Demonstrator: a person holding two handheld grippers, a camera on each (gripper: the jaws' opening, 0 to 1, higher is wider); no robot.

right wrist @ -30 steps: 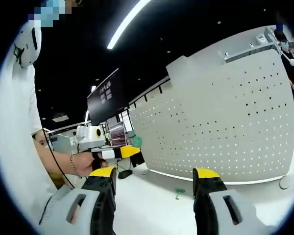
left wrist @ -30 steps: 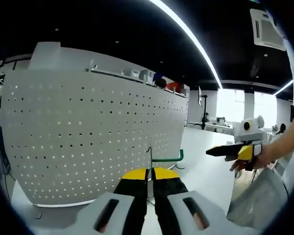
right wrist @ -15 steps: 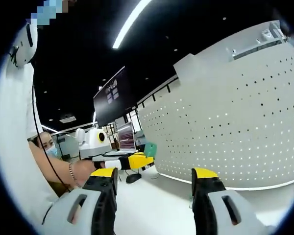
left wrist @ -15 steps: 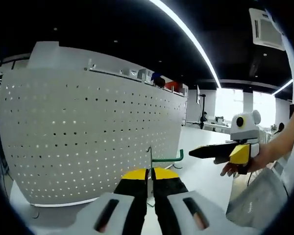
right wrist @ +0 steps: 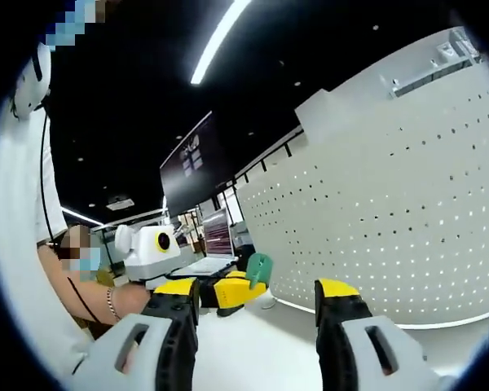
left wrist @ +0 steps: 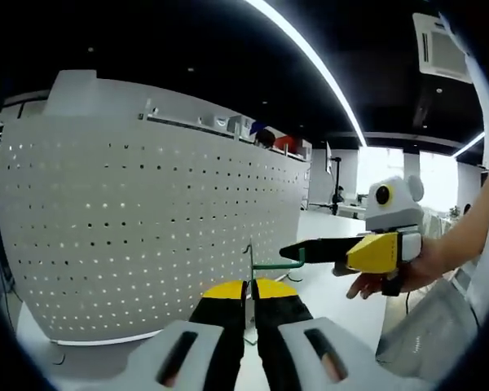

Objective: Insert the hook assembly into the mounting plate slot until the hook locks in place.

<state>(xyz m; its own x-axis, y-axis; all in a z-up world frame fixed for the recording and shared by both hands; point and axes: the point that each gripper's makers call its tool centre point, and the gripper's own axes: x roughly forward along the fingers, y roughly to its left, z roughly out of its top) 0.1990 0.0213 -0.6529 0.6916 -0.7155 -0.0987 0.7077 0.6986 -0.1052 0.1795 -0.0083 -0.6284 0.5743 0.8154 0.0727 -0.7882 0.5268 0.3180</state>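
In the left gripper view, the left gripper (left wrist: 250, 287) is pinching its yellow-tipped jaws together on the hook assembly (left wrist: 270, 265), a thin metal upright with a green hooked arm reaching off to the right, standing just above the jaw tips. Behind it the white perforated mounting plate (left wrist: 147, 220) is curving across the view, standing upright on the white table (left wrist: 342, 305); the hook is sitting in front of the plate, apart from its holes as far as can be told. The right gripper (left wrist: 297, 252) is coming in from the right (held in a person's hand (left wrist: 391, 281)), its dark tips lying close beside the green arm, whether touching it is unclear. In the right gripper view, the right gripper (right wrist: 257, 295) is standing with its jaws spread wide and nothing between them, while the left gripper (right wrist: 243, 287) is showing between them with something green at its tip, beside the plate (right wrist: 407, 220).
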